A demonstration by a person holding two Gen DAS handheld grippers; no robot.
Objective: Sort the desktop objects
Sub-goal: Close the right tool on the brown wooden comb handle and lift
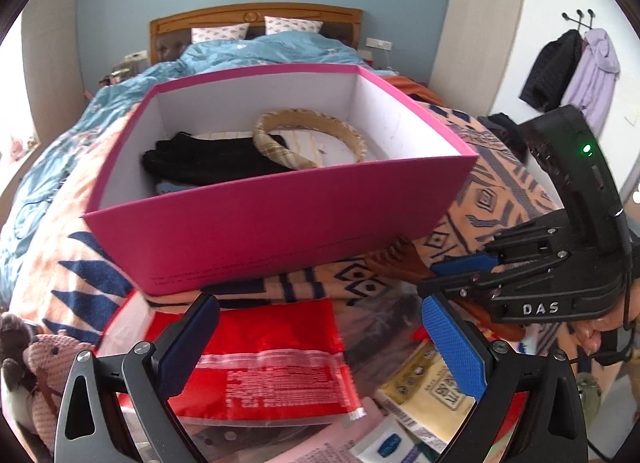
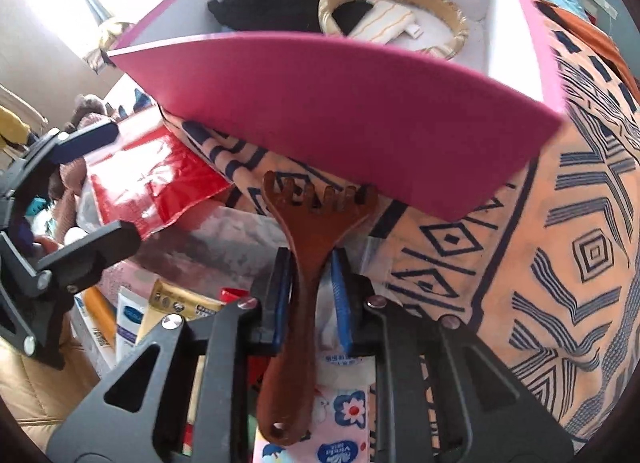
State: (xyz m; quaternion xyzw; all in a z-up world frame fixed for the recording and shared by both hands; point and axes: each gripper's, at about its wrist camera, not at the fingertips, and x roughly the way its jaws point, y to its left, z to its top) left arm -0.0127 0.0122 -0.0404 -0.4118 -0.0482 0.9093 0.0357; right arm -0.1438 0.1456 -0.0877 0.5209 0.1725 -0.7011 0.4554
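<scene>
A pink box (image 1: 280, 219) with white inside stands on a patterned blanket; it holds a black cloth (image 1: 200, 159) and a beige headband (image 1: 312, 139). My left gripper (image 1: 320, 347) is open and empty above a red packet (image 1: 272, 363) in front of the box. My right gripper (image 2: 310, 295) is shut on a brown wooden comb (image 2: 308, 247), teeth pointing at the box's near wall (image 2: 340, 115). In the left wrist view the right gripper (image 1: 460, 279) sits to the right of the box. The left gripper (image 2: 96, 183) shows at the left of the right wrist view.
Loose items lie under the grippers: a yellow packet (image 1: 432, 387), a white tube (image 2: 130, 319), a floral tissue pack (image 2: 344, 415). A knitted toy (image 1: 44, 359) sits at the left. An orange and navy blanket (image 2: 560, 263) spreads to the right. A bed (image 1: 260, 47) is behind.
</scene>
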